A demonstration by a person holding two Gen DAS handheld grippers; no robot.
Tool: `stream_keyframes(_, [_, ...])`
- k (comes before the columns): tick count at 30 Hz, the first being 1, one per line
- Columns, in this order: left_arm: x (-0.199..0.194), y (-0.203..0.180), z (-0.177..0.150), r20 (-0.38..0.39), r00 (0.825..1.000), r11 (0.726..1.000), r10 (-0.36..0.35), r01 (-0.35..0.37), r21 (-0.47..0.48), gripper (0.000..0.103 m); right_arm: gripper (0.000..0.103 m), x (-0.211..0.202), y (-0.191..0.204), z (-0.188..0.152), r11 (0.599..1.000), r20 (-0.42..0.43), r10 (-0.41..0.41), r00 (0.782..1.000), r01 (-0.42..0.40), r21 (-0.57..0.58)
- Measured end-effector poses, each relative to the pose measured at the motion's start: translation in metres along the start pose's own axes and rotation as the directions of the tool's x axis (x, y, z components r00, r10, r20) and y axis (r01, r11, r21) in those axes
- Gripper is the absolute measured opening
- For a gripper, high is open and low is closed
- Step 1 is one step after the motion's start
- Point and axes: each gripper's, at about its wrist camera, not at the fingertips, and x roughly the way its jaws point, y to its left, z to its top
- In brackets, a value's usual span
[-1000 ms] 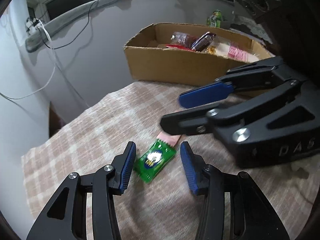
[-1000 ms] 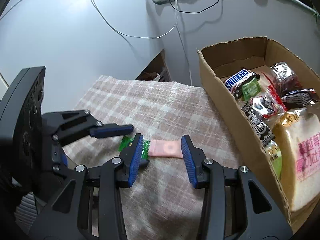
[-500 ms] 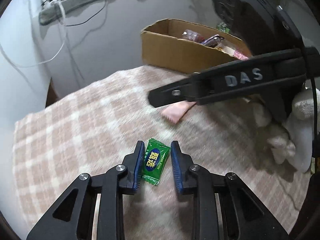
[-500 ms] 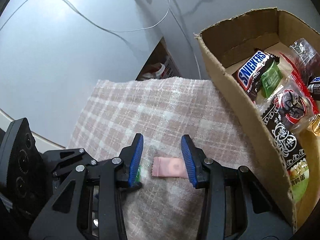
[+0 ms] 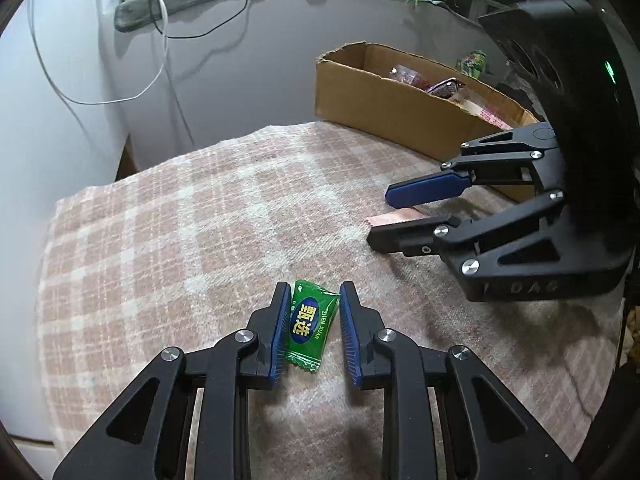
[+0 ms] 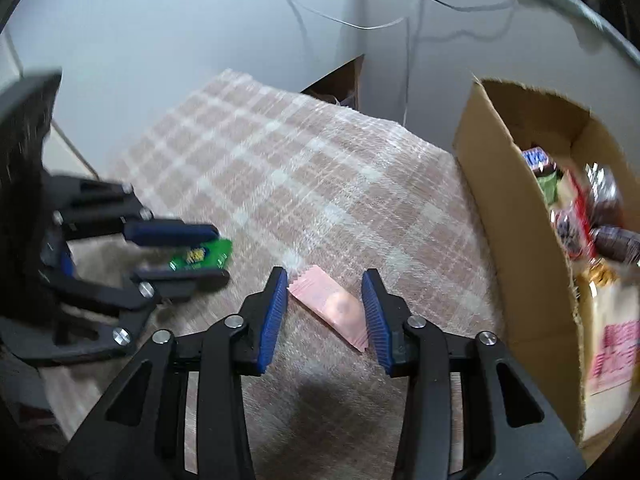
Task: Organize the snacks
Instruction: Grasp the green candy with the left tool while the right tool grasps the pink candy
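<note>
A green candy packet point(image 5: 307, 325) lies on the plaid cloth between the fingers of my left gripper point(image 5: 311, 322). The jaws are nearly closed around it, with a small gap on the right side. It also shows in the right wrist view point(image 6: 202, 255). A pink packet point(image 6: 332, 305) lies on the cloth between the fingers of my right gripper point(image 6: 326, 308), which is open and straddles it. Only its edge point(image 5: 394, 217) shows in the left wrist view, behind the right gripper point(image 5: 400, 216). The left gripper point(image 6: 188, 254) appears at the left of the right wrist view.
A cardboard box point(image 5: 400, 114) holding several snacks stands at the far right edge of the cloth; it also shows in the right wrist view point(image 6: 516, 216). A plaid cloth point(image 5: 200, 216) covers the table. Cables point(image 5: 160, 40) hang on the wall behind.
My left gripper has narrowed around the green packet. My right gripper has come down over the pink packet, which now lies between its open fingers.
</note>
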Motion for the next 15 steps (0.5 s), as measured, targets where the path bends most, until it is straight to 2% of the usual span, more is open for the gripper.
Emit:
stream_keyframes(4, [-0.004,-0.001,-0.004,0.005,1.0,1.0,0.011,-0.011,-0.016,0.023,0.035,-0.002,0.012,-0.004,0.995,0.005,-0.055,0.998,0.055,-0.08])
stream_keyframes(12, [-0.011,-0.011,-0.009,0.017,0.999,0.999,0.031,-0.031,-0.026,0.022,0.025,-0.01,0.009,-0.012,0.996,0.017,-0.049,0.999,0.051,-0.07])
stream_keyframes(14, [-0.013,-0.011,-0.01,0.021,0.999,0.999,0.029,-0.028,-0.035,0.022,0.008,-0.013,0.006,-0.015,0.998,0.034,-0.037,0.999,0.039,-0.049])
stream_keyframes(15, [-0.014,-0.012,-0.009,0.022,0.999,0.999,0.025,-0.025,-0.034,0.022,0.004,-0.016,0.003,-0.016,0.999,0.043,-0.026,0.999,0.027,-0.029])
